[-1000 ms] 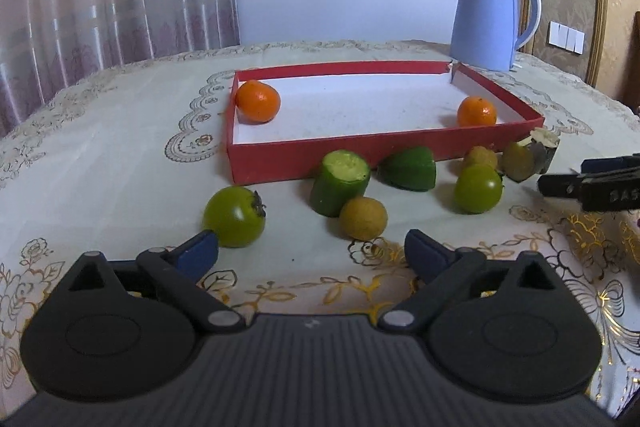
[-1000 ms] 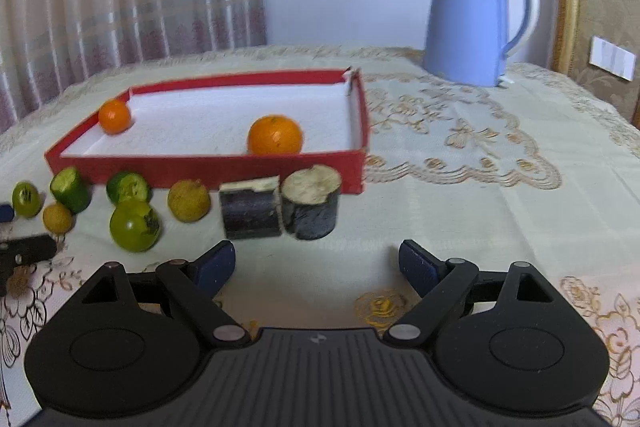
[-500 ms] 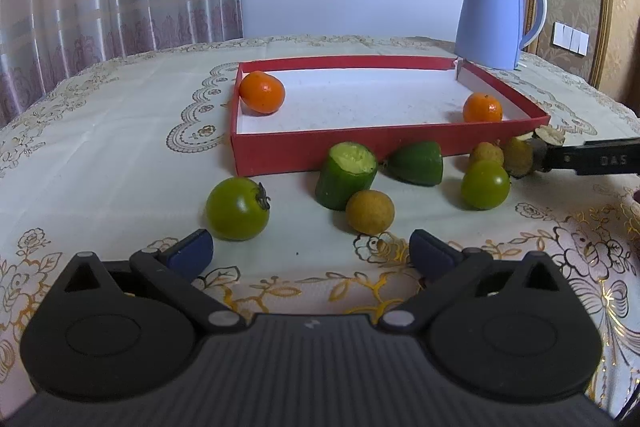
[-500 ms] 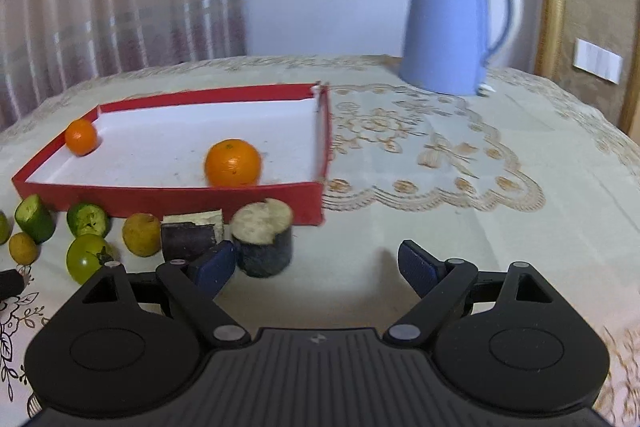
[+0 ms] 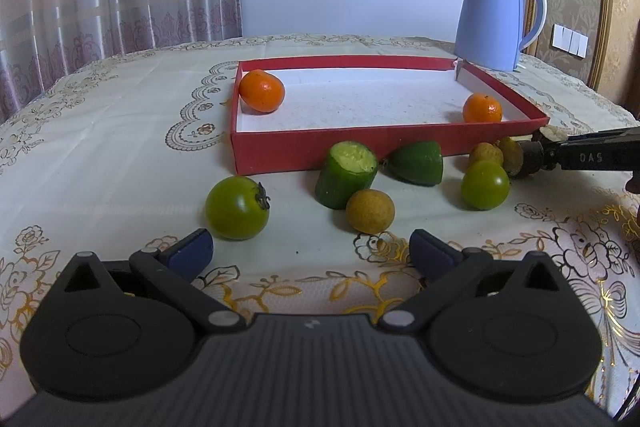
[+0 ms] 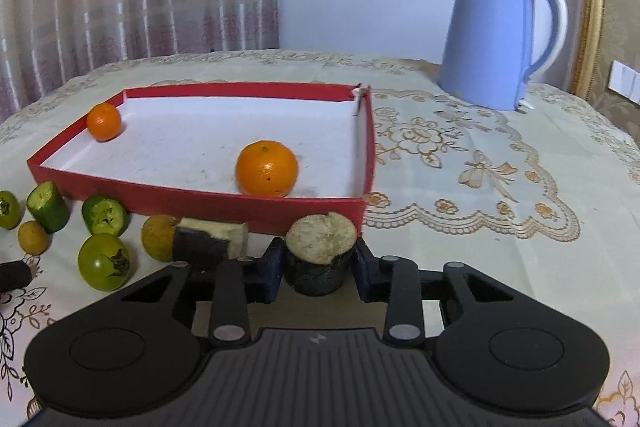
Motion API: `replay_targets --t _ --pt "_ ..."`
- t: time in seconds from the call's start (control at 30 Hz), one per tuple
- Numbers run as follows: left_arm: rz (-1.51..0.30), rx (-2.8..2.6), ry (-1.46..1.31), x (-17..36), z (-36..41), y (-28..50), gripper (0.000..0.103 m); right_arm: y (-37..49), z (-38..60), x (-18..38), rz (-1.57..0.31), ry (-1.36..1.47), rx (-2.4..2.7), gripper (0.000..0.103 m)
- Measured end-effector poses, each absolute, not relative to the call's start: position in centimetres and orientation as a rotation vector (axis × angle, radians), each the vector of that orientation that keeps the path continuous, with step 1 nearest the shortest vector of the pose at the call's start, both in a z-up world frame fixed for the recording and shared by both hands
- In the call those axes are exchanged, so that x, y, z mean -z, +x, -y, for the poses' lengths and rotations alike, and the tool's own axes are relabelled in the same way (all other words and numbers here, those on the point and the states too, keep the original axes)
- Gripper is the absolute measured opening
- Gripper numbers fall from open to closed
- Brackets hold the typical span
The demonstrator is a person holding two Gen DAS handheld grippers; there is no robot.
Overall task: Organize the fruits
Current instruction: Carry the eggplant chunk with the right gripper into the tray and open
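Only the right wrist view shows the grip closely: the right gripper (image 6: 316,269) has just closed its jaws, and their blue pads press both sides of a dark-skinned cut stump (image 6: 320,255). The stump stands upright on the desk (image 6: 460,187) between the jaws, its pale rough cut face upward, just in front of the red tray (image 6: 200,199). Left of the jaws lies a dark wedge with a pale face (image 6: 208,241). The left wrist view alone shows the left gripper (image 5: 310,247), jaws wide apart and holding nothing, with a green tomato (image 5: 237,207) and a yellowish round fruit (image 5: 370,210) just ahead of them.
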State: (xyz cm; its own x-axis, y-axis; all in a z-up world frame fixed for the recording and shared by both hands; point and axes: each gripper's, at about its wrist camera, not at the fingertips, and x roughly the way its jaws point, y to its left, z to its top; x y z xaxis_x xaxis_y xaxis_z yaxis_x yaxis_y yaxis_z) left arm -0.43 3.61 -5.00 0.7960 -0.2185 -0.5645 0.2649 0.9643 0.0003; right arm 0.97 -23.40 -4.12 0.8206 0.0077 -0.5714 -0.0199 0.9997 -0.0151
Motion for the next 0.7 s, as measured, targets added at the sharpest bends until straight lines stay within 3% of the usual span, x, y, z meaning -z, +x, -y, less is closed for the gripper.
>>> replay_targets --t 0.43,0.7 --pt "-0.596 0.260 0.081 5.0 -3.6 -0.4 0.103 -1.0 23.2 2.1 -0.521 0.042 -0.032 0.034" --pt "-0.597 0.261 0.080 5.0 -3.6 -0.5 0.103 3.2 21.7 0.5 -0.483 -0.014 -0.042 0.034"
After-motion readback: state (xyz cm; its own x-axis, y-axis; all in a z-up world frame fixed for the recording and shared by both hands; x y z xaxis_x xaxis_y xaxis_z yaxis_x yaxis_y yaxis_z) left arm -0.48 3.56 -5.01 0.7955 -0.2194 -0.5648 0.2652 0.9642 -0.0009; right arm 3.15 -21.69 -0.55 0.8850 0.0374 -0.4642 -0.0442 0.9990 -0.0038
